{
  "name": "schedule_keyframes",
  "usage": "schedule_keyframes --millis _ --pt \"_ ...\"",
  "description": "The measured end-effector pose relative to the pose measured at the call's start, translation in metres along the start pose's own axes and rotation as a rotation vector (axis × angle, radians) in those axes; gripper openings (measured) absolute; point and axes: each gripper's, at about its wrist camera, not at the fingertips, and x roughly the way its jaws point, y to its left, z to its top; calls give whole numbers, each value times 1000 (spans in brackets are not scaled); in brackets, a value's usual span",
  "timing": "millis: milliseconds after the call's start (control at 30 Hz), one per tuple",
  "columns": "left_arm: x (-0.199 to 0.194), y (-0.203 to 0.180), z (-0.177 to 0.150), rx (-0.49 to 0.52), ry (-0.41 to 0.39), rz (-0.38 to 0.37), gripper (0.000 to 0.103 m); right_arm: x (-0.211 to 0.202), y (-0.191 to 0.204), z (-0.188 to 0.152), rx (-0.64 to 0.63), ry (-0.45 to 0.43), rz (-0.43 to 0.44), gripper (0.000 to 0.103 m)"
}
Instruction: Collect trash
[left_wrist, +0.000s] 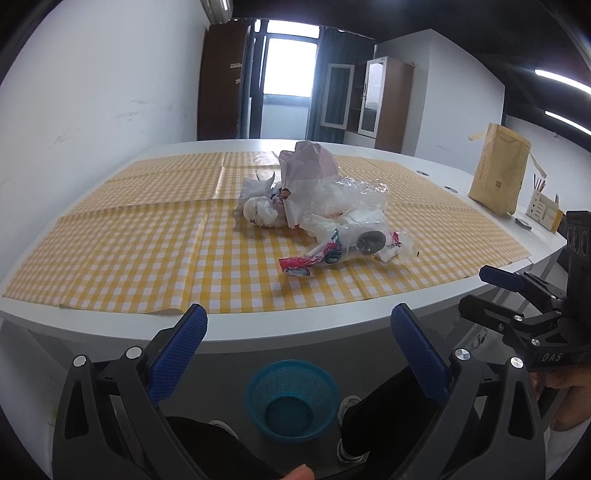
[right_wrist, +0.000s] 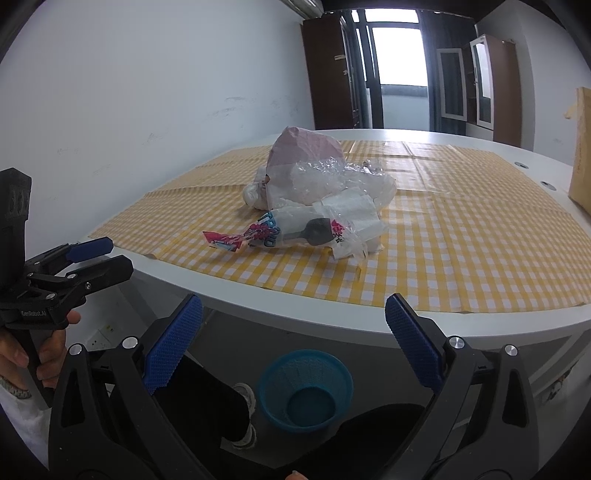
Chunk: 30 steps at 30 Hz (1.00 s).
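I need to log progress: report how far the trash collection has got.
Done: nothing visible; the blue basket on the floor looks empty. In hand: nothing; left gripper and right gripper are open short of the table edge. Left: the whole trash pile on the checkered cloth, including the printed wrapper.

The left tongs (left_wrist: 299, 343) are spread wide, their blue pads far apart and empty, held low before the near edge of the desk (left_wrist: 295, 325). The right tongs (right_wrist: 293, 332) are spread just as wide and hold nothing, at much the same height, side by side with the left ones. A hand (right_wrist: 35, 347) wraps the left handle (fingers curled round its black grip). Both legs in dark trousers (right_wrist: 207, 410) show below.
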Motion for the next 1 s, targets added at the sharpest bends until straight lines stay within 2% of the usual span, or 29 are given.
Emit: schedule_keyframes --millis 167,767,1000 --pt "2 3 0 -17 9 -21 97 -1 1 0 0 -3 6 94" --pt "12 13 -3 -53 30 -11 97 -2 0 3 6 -7 8 94" --pt "15 12 -4 -37 38 -11 97 -2 -5 5 23 -18 11 94"
